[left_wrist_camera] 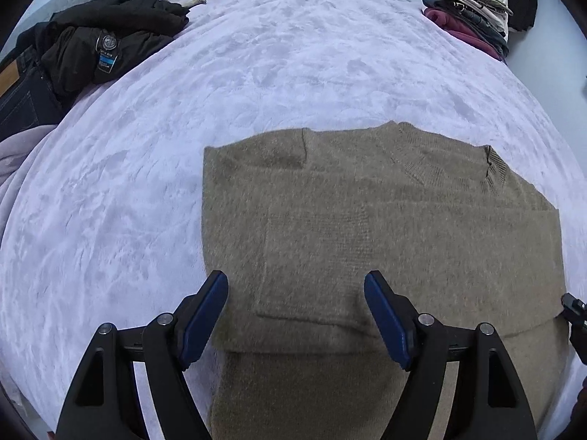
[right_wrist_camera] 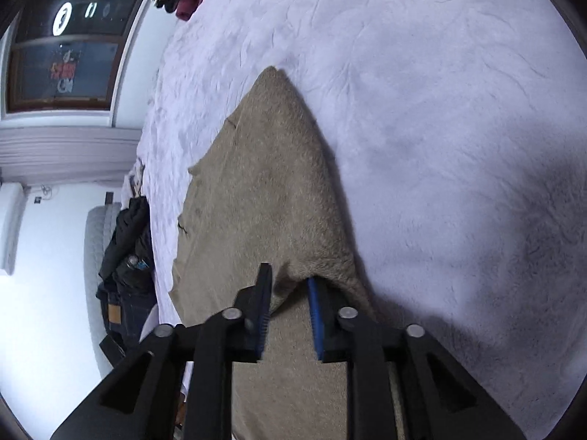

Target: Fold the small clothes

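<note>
Olive-brown knitted sweater (left_wrist_camera: 385, 227) lying on the lilac plush bedspread (left_wrist_camera: 256, 55), both sleeves already folded across its body; the lengthwise folds appear still to come. Left gripper (left_wrist_camera: 295, 315) hovers over the sweater's near part, fingers spread, holding nothing. Right gripper (right_wrist_camera: 290, 304) is clamped on a raised fold at the sweater's edge.

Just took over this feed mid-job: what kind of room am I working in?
Most likely a bedroom: the sweater lies on a bed with a plush lilac blanket, and folded clothes and dark jackets sit along its edges.
</note>
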The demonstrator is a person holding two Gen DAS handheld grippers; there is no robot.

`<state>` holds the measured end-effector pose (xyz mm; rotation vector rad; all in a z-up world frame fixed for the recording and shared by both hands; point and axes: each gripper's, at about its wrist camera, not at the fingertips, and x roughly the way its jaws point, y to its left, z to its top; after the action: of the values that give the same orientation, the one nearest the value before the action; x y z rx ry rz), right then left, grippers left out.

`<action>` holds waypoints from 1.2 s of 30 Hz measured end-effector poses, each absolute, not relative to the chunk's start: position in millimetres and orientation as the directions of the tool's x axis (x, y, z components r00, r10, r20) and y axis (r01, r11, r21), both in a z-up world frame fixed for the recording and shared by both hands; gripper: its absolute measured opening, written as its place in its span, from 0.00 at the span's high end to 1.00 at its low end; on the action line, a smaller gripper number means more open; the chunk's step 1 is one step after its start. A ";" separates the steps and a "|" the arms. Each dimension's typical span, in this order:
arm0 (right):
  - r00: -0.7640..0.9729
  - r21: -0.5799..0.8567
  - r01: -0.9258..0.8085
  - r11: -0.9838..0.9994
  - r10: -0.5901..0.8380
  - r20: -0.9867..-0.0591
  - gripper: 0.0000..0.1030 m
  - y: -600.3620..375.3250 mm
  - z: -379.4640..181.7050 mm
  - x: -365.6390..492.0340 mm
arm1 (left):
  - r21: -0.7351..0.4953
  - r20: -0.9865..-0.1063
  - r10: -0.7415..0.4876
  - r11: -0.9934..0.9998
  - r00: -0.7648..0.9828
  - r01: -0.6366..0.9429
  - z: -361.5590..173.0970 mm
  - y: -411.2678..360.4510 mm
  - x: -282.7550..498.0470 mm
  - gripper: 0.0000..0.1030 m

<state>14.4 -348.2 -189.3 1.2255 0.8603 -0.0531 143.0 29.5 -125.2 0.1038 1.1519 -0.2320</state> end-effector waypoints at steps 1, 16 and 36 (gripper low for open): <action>0.696 0.788 0.475 0.392 0.381 -0.609 0.93 -347.8 -186.3 13.6 | -0.020 -0.917 -0.114 0.970 0.383 0.241 -130.0 26.2 146.0 0.25; 0.634 0.668 0.501 0.551 0.292 -0.716 0.90 -342.5 -182.7 -0.9 | 0.050 -0.936 -0.048 0.962 0.347 0.268 -134.8 61.6 115.3 0.24; 0.580 0.532 0.362 0.766 0.262 -0.771 0.54 -281.6 -139.8 -5.6 | -0.067 -0.926 -0.131 0.980 0.355 0.187 -117.9 90.2 149.3 0.24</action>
<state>-5.6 -281.6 -139.8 0.7257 0.9733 -0.0646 149.3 90.2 -117.9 0.0534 1.1910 -0.2052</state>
